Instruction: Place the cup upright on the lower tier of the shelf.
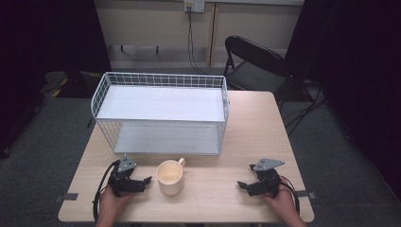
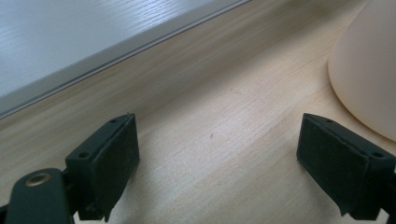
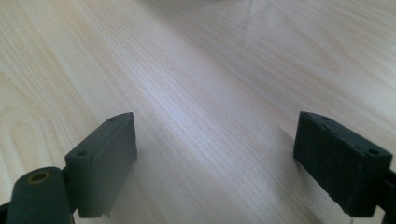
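From above we look forward and down over the whole table [image 1: 246, 142], while our two gripper views skim close along its same pale wood.

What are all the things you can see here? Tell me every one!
mug: one, cream, on the table near the front, handle pointing away from the person
wire shelf rack: one, white, two levels, on the back half of the table
table: one, light wood
folding chair: one, black, behind the table at the right
wall socket: one, white, on the back wall, with a cable hanging down
left tongs: one, black, open, just left of the mug
right tongs: one, black, open, on the table's right
hands: two, at the front edge
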`<state>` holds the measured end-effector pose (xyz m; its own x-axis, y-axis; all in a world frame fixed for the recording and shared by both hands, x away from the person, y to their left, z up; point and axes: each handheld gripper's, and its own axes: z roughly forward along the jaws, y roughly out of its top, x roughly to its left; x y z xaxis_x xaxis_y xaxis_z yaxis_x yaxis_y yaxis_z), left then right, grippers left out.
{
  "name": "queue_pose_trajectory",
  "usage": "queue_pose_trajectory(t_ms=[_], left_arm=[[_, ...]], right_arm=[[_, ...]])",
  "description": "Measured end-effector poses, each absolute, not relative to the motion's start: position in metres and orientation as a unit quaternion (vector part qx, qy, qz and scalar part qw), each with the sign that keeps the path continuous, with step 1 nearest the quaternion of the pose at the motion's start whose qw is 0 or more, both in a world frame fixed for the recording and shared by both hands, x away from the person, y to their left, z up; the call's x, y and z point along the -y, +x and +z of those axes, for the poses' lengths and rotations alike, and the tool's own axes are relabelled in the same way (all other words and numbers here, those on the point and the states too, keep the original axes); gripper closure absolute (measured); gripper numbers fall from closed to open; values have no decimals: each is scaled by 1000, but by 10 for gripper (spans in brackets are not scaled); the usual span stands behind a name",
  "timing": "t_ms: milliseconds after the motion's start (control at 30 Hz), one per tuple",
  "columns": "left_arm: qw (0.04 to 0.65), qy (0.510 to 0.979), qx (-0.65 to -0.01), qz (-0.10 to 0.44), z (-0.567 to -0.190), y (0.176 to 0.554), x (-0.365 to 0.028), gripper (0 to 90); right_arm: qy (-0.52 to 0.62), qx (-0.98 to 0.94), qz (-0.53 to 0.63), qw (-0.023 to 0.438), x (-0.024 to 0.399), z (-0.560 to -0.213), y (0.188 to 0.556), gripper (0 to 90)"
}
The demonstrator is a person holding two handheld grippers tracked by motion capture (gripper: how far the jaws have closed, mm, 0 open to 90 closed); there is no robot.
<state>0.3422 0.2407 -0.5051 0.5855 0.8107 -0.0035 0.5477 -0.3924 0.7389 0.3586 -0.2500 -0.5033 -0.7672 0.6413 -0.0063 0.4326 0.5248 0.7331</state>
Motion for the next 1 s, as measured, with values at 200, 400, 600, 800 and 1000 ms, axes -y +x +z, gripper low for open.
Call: queue_pose_trajectory(t_ms=[200,400,600,800,1000], left_arm=[[361,813,-420,181,-505,340,-240,123],[353,821,-414,173,-502,341,-239,166],[367,820,-404,172,-486,340,-236,159],[391,808,-408,168,-466,338,-232,163],[388,813,-405,159,-458,337,-228,173]], right_arm=[[311,-862,375,139,250,-503,359,127],[311,-862,375,139,250,-503,359,127],[312,-862,375,139,250,-503,359,127],[312,-862,375,139,250,-503,359,127],[312,-862,375,139,250,-503,359,127]])
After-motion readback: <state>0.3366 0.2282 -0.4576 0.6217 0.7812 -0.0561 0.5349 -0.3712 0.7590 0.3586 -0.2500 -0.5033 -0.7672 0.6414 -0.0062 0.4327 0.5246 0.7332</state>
